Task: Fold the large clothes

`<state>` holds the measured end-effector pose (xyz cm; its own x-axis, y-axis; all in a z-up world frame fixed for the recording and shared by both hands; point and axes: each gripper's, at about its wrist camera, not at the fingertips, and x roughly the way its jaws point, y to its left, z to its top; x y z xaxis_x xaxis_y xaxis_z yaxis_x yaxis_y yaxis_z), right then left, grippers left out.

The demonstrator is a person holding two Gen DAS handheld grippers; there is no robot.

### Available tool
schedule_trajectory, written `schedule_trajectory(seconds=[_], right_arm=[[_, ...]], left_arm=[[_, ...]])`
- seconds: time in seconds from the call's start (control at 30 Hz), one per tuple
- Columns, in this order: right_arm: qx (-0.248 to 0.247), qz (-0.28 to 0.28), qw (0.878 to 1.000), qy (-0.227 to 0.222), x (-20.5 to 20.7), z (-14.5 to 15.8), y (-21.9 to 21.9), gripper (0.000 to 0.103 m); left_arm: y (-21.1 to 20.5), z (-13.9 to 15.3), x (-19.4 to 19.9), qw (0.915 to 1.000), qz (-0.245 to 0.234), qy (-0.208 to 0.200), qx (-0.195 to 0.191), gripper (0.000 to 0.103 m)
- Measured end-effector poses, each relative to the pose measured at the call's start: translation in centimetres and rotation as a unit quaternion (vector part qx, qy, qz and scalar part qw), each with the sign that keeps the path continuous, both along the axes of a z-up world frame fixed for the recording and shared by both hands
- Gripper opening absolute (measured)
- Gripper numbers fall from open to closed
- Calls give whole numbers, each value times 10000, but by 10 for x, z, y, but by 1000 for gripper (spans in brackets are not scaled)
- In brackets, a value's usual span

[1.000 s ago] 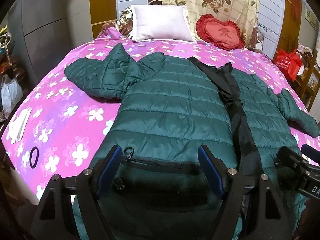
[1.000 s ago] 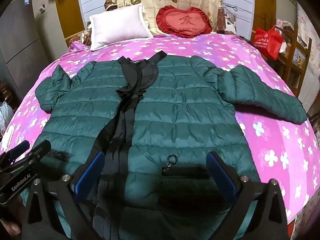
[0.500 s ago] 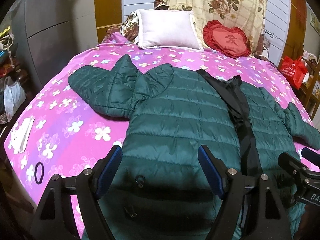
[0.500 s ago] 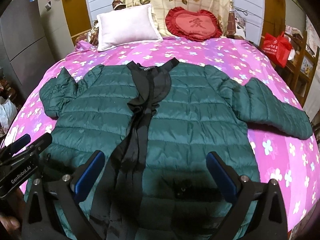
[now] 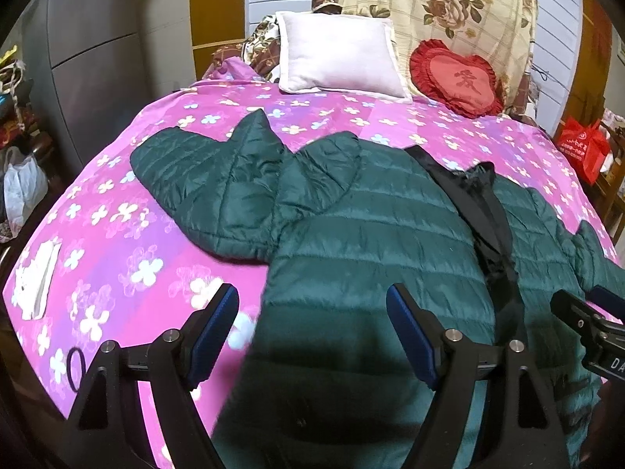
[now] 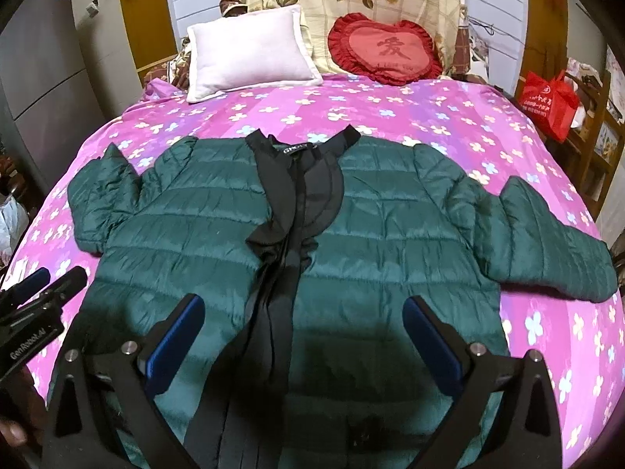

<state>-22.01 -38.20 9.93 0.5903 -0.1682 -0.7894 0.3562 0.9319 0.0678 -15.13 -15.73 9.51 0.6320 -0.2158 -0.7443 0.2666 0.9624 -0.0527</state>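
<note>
A pink floral bedspread (image 6: 410, 117) serves as the folding surface, its width letting the dark green quilted jacket (image 6: 390, 226) lie front up, collar far, hem near, both sleeves out to the sides, a layout that looks ready for folding. The jacket's left sleeve (image 5: 203, 183) is bent on itself. The left gripper (image 5: 312, 332) hangs over the near left edge of the jacket, the right gripper (image 6: 302, 336) over the near hem by the black placket (image 6: 289, 234); both gape wide, gripping nothing.
</note>
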Motion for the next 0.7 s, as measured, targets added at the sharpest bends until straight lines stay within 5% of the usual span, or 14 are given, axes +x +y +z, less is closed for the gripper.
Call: schedule_trajectory(seconds=[0.7], right_arm=[[177, -121, 9995, 215, 61, -31, -23, 103]], left_arm=[[46, -4, 97, 9986, 491, -133, 150, 58]])
